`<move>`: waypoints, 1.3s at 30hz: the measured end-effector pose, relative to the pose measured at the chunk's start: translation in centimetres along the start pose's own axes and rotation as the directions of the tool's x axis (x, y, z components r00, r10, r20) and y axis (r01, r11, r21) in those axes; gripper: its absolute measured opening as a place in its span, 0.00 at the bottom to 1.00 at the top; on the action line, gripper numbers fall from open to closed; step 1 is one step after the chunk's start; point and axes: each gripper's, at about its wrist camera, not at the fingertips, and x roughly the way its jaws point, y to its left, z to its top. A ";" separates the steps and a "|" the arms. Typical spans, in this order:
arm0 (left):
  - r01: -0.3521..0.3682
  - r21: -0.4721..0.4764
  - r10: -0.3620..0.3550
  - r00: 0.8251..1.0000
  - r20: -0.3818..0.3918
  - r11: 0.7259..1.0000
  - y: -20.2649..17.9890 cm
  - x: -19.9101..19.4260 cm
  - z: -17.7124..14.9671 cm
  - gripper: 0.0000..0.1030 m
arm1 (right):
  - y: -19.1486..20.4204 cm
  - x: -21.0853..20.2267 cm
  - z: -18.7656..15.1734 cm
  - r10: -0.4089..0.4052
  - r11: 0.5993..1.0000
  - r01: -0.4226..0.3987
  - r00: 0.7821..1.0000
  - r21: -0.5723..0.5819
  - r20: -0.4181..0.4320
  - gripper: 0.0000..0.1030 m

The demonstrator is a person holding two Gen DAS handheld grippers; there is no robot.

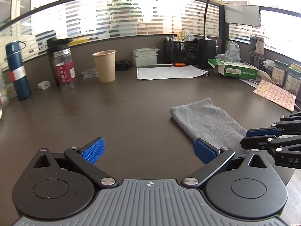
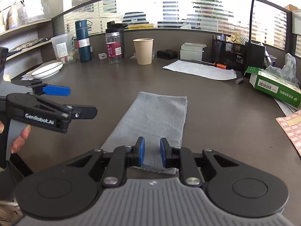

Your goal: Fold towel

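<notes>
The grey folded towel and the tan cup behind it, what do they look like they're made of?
The grey folded towel looks like soft microfibre or terry: matte, fuzzy nap, limp rounded folds. The tan cup looks like uncoated kraft paper: dull brown wall, thin rolled rim, though a lining can't be ruled out.

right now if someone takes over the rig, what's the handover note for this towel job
Left gripper: jaws wide open, empty, over bare desk beside the towel.
Right gripper: jaws narrow but apart, over the towel's near end, no cloth pinched between them.
Grey towel: lies flat on the desk as a long narrow strip, thick edge on one long side, so it looks folded lengthwise already.
Left to do: probably grip the near end and fold it over to the far end.
</notes>
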 end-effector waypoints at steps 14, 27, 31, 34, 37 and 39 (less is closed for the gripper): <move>-0.051 -0.059 0.052 0.998 0.022 0.997 1.3 -0.4 0.6 1.00 | -2.2 -1.3 1.6 -0.096 0.982 0.077 0.990 0.174 0.100 0.26; -0.141 -0.143 0.151 0.986 0.064 0.980 3.3 0.6 2.9 1.00 | -2.6 -0.3 4.0 -0.173 0.981 0.151 0.968 0.124 0.185 0.50; -0.174 -0.154 0.188 0.979 0.078 0.973 3.4 1.5 3.6 1.00 | -3.7 0.3 4.6 -0.207 0.972 0.179 0.958 0.150 0.198 0.63; -0.185 -0.171 0.203 0.975 0.095 0.968 3.7 1.9 3.8 1.00 | -4.6 0.5 4.8 -0.233 0.964 0.198 0.950 0.177 0.205 0.75; -0.191 -0.195 0.210 0.974 0.082 0.962 4.2 2.6 4.2 1.00 | -5.4 0.6 4.7 -0.265 0.955 0.223 0.938 0.196 0.221 0.84; -0.208 -0.197 0.225 0.972 0.070 0.958 4.4 3.1 4.5 1.00 | -6.0 0.7 4.7 -0.292 0.947 0.246 0.928 0.206 0.232 0.93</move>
